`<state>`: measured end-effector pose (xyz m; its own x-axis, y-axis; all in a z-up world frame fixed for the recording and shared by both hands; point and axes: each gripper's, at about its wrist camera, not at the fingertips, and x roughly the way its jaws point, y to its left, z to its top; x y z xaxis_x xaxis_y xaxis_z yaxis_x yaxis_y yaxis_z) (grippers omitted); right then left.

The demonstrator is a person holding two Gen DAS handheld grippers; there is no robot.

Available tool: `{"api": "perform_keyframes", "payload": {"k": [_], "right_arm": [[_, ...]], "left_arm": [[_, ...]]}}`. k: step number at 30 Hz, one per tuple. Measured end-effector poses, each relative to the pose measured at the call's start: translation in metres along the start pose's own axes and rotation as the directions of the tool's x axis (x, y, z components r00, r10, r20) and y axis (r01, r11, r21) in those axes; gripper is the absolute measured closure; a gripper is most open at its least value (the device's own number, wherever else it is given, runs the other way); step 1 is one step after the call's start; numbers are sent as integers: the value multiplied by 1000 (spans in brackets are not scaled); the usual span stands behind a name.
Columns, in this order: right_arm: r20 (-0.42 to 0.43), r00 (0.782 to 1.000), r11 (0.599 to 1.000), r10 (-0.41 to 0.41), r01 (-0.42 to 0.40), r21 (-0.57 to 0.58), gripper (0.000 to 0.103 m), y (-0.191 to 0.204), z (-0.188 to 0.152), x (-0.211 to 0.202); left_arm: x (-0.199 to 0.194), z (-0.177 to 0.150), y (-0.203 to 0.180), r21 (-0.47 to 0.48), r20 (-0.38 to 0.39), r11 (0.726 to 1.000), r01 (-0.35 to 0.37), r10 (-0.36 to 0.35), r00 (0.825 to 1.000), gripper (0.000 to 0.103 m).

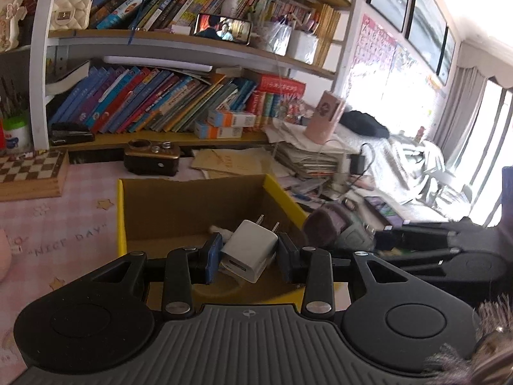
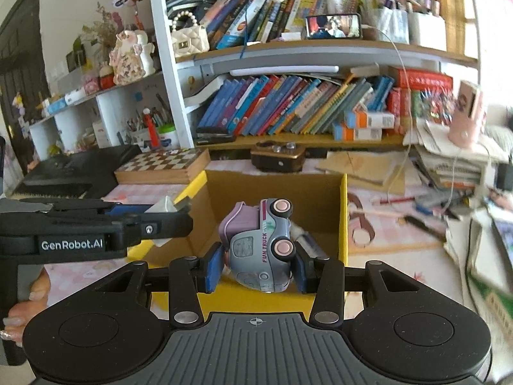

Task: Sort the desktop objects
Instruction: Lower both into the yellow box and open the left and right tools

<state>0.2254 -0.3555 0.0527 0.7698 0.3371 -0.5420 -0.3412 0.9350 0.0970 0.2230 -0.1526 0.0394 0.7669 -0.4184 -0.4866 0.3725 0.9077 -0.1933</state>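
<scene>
My left gripper [image 1: 249, 258] is shut on a white USB charger plug [image 1: 250, 250], prongs pointing away, held over the open cardboard box [image 1: 179, 205] with yellow edges. My right gripper [image 2: 258, 268] is shut on a grey-and-purple toy truck [image 2: 261, 243] lying on its side, wheels to the right, above the same box [image 2: 275, 186]. In the right wrist view the left gripper [image 2: 166, 216] comes in from the left with the white charger [image 2: 165, 207] between its fingers. A small white item [image 1: 219, 229] lies on the box floor.
A wooden chessboard case [image 2: 160, 166] and a brown camera-shaped gadget [image 2: 277, 157] stand behind the box. Stacked papers with a pink cup [image 2: 466, 115] fill the right side; pens [image 2: 426, 221] and a cable [image 2: 404, 102] lie on the pink mat. A bookshelf [image 1: 179, 102] backs the desk.
</scene>
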Motion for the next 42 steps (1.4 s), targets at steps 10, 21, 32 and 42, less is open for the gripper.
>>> {"api": "perform_keyframes", "payload": {"k": [10,21,32,42], "right_arm": [[-149,988,976,-25,-8,-217,60,-4,2,67],[-396,917,946,49,-169,-275,60,-6,9,107],[-459,886,941,70,-211,-263,60,-11,14,112],[-414,908,952,60,-177,-249,57,-13,10,104]], "left_arm": [[59,0,23,54,-122,994,-95,101,987,69],[93,-14,26,75,-222,991,-111,125,967,69],[94,-22,22,70,-253,993,-90,105,962,69],[82,-22,20,44,-200,996,-77,84,976,53]]}}
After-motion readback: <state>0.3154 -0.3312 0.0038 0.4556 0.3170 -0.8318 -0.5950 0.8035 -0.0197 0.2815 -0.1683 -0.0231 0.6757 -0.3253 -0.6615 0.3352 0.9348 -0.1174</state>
